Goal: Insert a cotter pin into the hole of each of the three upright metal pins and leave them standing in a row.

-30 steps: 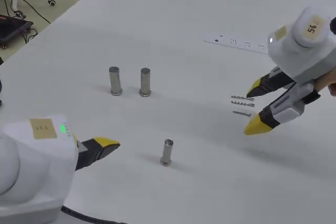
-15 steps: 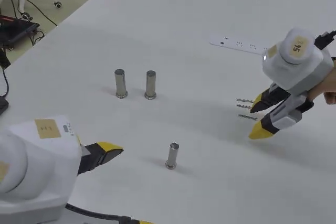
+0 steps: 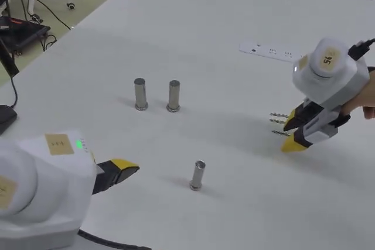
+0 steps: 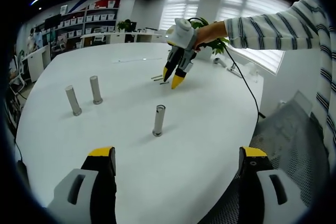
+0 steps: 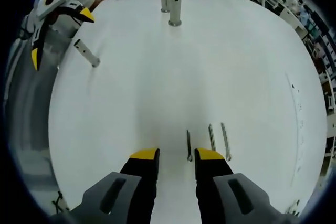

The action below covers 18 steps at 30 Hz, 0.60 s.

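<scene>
Right gripper (image 5: 177, 155) hangs, jaws apart, at cotter pins (image 5: 211, 137).

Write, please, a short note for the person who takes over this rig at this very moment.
Left gripper: open and empty, held near the person, pointing toward the third metal pin.
Right gripper: open with a narrow gap, down at the three cotter pins lying on the table. The nearest cotter pin has its end between the tips, not gripped.
Two metal pins stand side by side; the third stands apart, closer to the person.
Done: no cotter pin inserted.
Left: grip each cotter pin, insert it into a pin's hole, bring the third pin into the row.
</scene>
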Tool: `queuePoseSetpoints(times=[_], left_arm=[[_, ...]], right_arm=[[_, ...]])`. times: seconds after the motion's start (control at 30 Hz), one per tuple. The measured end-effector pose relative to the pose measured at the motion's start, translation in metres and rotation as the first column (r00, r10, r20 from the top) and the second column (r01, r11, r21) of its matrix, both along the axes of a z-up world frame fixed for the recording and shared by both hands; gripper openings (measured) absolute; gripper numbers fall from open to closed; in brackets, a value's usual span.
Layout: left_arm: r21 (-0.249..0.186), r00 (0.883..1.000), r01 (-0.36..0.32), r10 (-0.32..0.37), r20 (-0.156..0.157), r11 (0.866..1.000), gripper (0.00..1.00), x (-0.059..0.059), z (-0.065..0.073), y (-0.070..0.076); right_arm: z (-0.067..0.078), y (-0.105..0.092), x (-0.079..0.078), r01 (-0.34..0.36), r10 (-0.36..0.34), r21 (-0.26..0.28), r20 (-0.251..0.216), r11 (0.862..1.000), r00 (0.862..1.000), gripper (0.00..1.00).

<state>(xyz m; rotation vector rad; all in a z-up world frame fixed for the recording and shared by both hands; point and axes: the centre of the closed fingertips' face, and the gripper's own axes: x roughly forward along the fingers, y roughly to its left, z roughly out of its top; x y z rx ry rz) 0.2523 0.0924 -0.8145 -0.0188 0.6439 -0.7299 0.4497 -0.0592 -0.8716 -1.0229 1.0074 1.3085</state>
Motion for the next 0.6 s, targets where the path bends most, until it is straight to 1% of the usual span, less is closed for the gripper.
queuePoseSetpoints(times=[0.03,0.07,0.2,0.33,0.43,0.47,0.53,0.6], left_arm=[[-0.003,1.0,-0.002,0.002,-0.004,1.0,0.99,-0.0001,-0.0003,0.0002],[-0.008,1.0,-0.005,0.005,-0.008,1.0,0.99,0.0,-0.0005,0.0004],[-0.004,1.0,-0.003,0.003,-0.006,1.0,0.98,0.0011,-0.0006,0.0007],[-0.022,1.0,-0.01,0.01,-0.013,1.0,0.98,0.0014,0.0005,-0.0006],[-0.019,1.0,-0.007,0.006,-0.014,1.0,0.98,0.0001,0.0003,-0.0006],[-0.019,1.0,-0.007,0.007,-0.015,1.0,0.97,-0.0002,0.0004,-0.0005],[-0.02,1.0,-0.009,0.008,-0.02,1.0,0.97,-0.0013,0.0002,-0.0007],[-0.021,1.0,-0.008,0.007,-0.022,1.0,0.97,-0.0028,0.0,-0.0011]], right_arm=[[0.0019,0.003,-0.0003,0.013,-0.013,0.019,-0.013,1.0,1.0,0.28],[0.0018,0.0029,0.0014,0.028,-0.028,0.02,-0.006,0.999,1.0,0.28],[0.0007,0.0031,-0.0022,0.022,-0.021,0.012,-0.011,1.0,1.0,0.22],[-0.0002,0.0041,-0.0059,0.004,-0.004,-0.008,-0.001,1.0,1.0,0.09],[-0.0004,0.0041,-0.0036,0.031,-0.031,-0.024,0.012,0.999,0.999,0.06],[-0.0006,0.0042,-0.0034,0.025,-0.024,-0.031,0.022,0.999,0.999,0.06],[-0.0005,0.0035,-0.004,-0.032,0.034,-0.043,0.043,0.999,0.999,0.05],[-0.0008,0.0037,-0.0036,-0.028,0.03,-0.051,0.051,0.998,0.998,0.05]])
